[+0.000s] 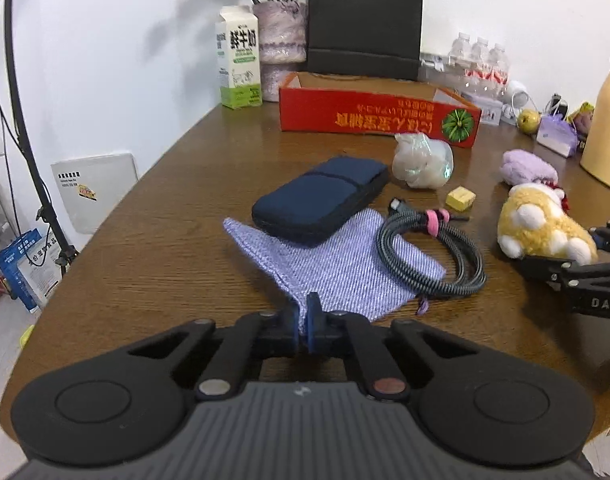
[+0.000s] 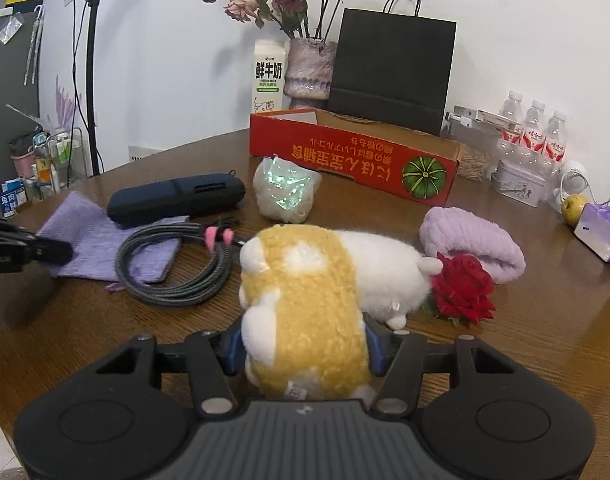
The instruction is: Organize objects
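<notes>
My left gripper (image 1: 307, 316) is shut on the near corner of the lilac cloth pouch (image 1: 337, 268), which lies flat on the brown table (image 1: 165, 240). A navy zip case (image 1: 321, 200) rests on the pouch's far end, and a coiled grey cable (image 1: 429, 256) overlaps its right side. My right gripper (image 2: 303, 348) is shut on the yellow-and-white plush toy (image 2: 305, 292), its blue pads pressed into both sides of the toy's near end. The toy lies on the table. The open red cardboard box (image 2: 345, 156) stands behind these things.
A crinkly clear bag (image 2: 285, 192), a small yellow cube (image 1: 460, 199), a fluffy lilac item (image 2: 473, 240) and a red rose (image 2: 463, 288) lie around the toy. A milk carton (image 1: 239, 64), vase, black paper bag (image 1: 363, 24) and water bottles (image 2: 533, 136) line the wall. The table edge curves along the left.
</notes>
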Action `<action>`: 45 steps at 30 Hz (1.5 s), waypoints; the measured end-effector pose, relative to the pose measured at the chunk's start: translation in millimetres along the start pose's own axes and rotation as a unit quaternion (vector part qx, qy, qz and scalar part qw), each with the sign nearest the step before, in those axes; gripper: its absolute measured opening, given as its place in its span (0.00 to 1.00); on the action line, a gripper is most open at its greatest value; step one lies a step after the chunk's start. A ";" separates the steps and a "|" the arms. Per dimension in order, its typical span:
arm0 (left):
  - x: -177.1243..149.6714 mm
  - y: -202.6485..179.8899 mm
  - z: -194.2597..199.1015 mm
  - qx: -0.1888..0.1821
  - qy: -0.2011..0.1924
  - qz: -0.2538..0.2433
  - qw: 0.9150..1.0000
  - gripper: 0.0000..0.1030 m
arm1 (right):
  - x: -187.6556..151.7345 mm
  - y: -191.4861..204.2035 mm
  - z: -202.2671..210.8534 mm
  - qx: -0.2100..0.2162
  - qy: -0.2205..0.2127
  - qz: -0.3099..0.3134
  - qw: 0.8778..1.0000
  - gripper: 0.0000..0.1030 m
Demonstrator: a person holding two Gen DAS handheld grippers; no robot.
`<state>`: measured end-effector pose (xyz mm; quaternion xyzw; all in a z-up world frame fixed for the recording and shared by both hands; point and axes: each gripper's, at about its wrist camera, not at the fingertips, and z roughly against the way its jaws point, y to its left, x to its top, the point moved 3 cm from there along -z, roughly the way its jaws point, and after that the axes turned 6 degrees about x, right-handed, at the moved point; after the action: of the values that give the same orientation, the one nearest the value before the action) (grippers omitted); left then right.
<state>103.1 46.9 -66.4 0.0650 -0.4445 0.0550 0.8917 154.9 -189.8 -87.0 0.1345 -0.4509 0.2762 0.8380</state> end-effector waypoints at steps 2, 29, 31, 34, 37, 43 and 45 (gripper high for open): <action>3.4 4.7 8.8 -0.001 -0.011 0.006 1.000 0.04 | 0.3 0.1 -0.5 -0.001 0.001 0.001 1.000 0.52; 73.2 -67.9 18.1 -0.090 -0.078 -0.010 0.993 0.04 | -1.0 -12.9 22.0 -0.017 -0.031 -0.016 0.999 0.50; 57.1 -51.5 -2.3 -0.073 -0.035 0.005 0.997 0.04 | -2.6 -11.3 20.8 -0.015 -0.030 -0.013 0.999 0.50; 37.3 -25.2 -25.0 -0.075 0.026 0.035 0.996 0.07 | -2.7 -9.4 19.3 -0.009 -0.031 -0.012 0.999 0.50; 31.8 -14.5 -28.3 -0.069 0.035 0.042 0.996 0.28 | -3.1 -8.4 16.2 -0.006 -0.031 -0.013 0.999 0.50; 42.4 -42.7 -11.1 -0.061 -0.008 -0.018 0.998 0.96 | -5.1 -5.7 14.1 -0.004 -0.027 -0.014 1.000 0.50; 41.3 -56.9 -15.0 -0.061 0.000 -0.032 0.998 1.00 | -5.4 -5.5 14.0 -0.003 -0.026 -0.015 1.000 0.50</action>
<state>148.5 -5.0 -46.2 0.0245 -0.4450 -0.0008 0.8952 146.2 -202.7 -83.5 0.1453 -0.4715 0.2587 0.8305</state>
